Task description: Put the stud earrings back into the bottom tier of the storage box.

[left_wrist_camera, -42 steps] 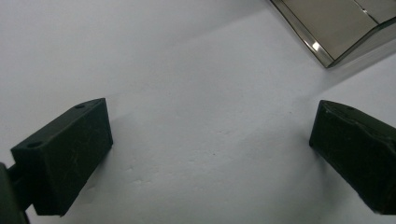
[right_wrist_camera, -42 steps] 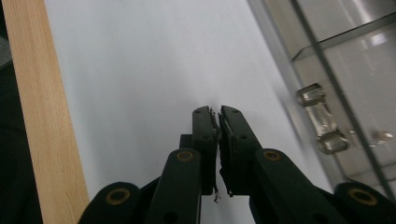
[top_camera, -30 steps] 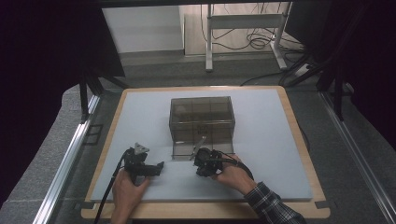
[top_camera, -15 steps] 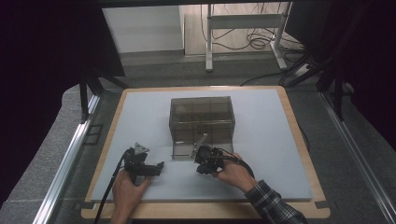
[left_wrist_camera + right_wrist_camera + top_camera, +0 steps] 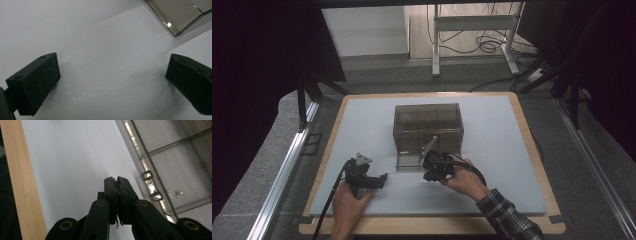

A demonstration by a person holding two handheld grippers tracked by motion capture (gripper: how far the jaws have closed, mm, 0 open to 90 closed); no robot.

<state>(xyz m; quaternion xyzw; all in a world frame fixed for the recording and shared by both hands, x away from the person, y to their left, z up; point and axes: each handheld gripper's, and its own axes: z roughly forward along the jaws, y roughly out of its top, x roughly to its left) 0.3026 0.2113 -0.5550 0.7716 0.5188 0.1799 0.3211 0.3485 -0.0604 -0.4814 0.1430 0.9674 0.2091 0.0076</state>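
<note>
A: From the high view, I see the smoky clear box (image 5: pixel 428 129) standing mid-mat, a flap open toward me. Inner dividers show; what sits inside I can't make out. My right gripper (image 5: pixel 435 167) is just at its near edge, my left gripper (image 5: pixel 371 179) off to the side on the white mat (image 5: pixel 362 130).

B: And the left gripper view?

A: Jaws spread wide over bare mat, nothing between them; a corner of the box (image 5: pixel 180 15) at the top right.

B: The right gripper view?

A: Jaws pressed together with thin wire ends poking from the seam. The box (image 5: pixel 175 170) runs alongside, two metal hinges (image 5: pixel 151 186) near the tips, a small hook behind the wall.
</note>
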